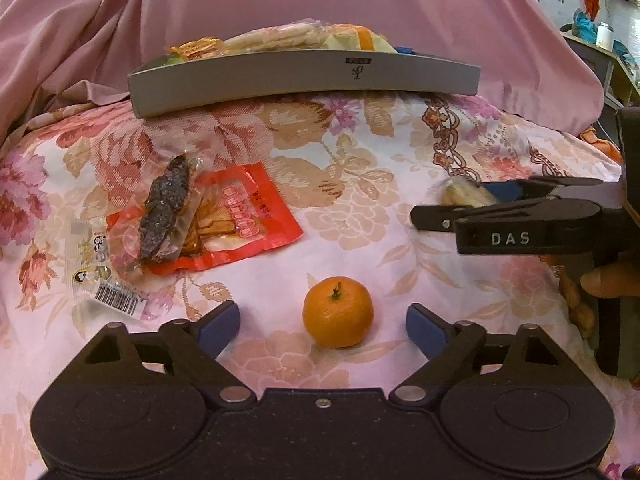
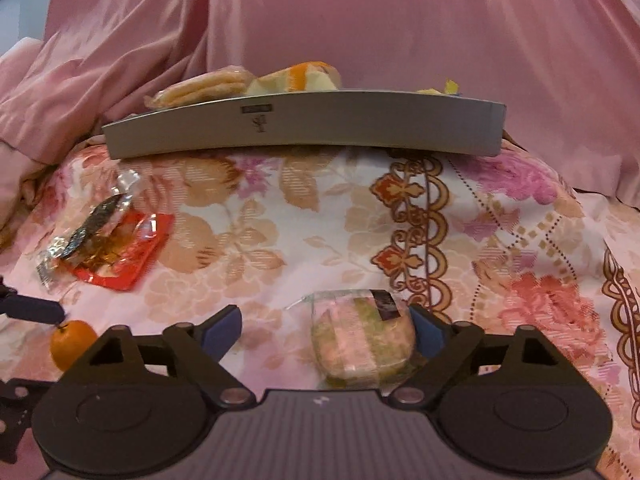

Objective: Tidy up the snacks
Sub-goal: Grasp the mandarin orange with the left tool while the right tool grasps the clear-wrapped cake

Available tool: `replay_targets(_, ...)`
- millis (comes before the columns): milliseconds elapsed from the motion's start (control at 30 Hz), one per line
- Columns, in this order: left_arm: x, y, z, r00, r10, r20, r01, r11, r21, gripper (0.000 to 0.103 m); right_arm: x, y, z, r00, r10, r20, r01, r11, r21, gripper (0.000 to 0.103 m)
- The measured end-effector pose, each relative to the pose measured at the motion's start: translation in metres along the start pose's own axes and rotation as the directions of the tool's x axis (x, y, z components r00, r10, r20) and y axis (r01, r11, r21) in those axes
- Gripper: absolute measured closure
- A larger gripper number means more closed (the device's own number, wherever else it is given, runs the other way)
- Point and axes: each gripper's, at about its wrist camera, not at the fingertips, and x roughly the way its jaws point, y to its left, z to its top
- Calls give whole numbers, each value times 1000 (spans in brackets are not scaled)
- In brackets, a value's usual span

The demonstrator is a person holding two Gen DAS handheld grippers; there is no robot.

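Note:
A small orange [image 1: 338, 312] sits on the flowered cloth between the fingers of my left gripper [image 1: 322, 320], which is open with neither pad touching it. My right gripper [image 2: 320, 328] is open around a round cake in a clear wrapper [image 2: 362, 340]. Its right pad is at the wrapper's edge and its left pad stands well off. The left wrist view shows the right gripper [image 1: 452, 200] from the side. The grey tray [image 1: 304, 80] at the back holds several snack packets [image 1: 280, 38]. A red packet [image 1: 248, 216] lies at the left under a dark snack in clear wrap [image 1: 166, 208].
A clear packet with a barcode [image 1: 104, 280] lies near my left finger. Pink cloth [image 2: 320, 20] rises behind the tray [image 2: 304, 128]. A hand [image 1: 608, 280] holds the right gripper's handle. Shelves with clutter [image 1: 600, 36] stand at the far right.

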Motion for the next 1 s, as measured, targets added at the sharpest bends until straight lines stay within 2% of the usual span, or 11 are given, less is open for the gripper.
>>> replay_targets(200, -2, -2, -1, 1000, -5, 8, 5, 1000, 20, 25, -4, 12, -5, 999, 40, 2, -40, 999, -10, 29)
replay_targets(400, -5, -6, -1, 1000, -30, 7, 30, 998, 58, 45, -10, 19, -8, 999, 43, 4, -43, 999, -7, 42)
replay_targets(633, -5, -7, -1, 999, -46, 10, 45, 996, 82, 65, -19, 29, -15, 999, 53, 0, -53, 999, -7, 47)
replay_targets(867, -11, 1, -6, 999, -49, 11, 49, 997, 67, 66, -31, 40, -25, 997, 73, 4, -73, 997, 30, 49)
replay_targets(1000, -19, 3, -12, 999, -46, 10, 45, 997, 66, 66, -39, 57, -31, 996, 94, -3, -95, 995, -16, 49)
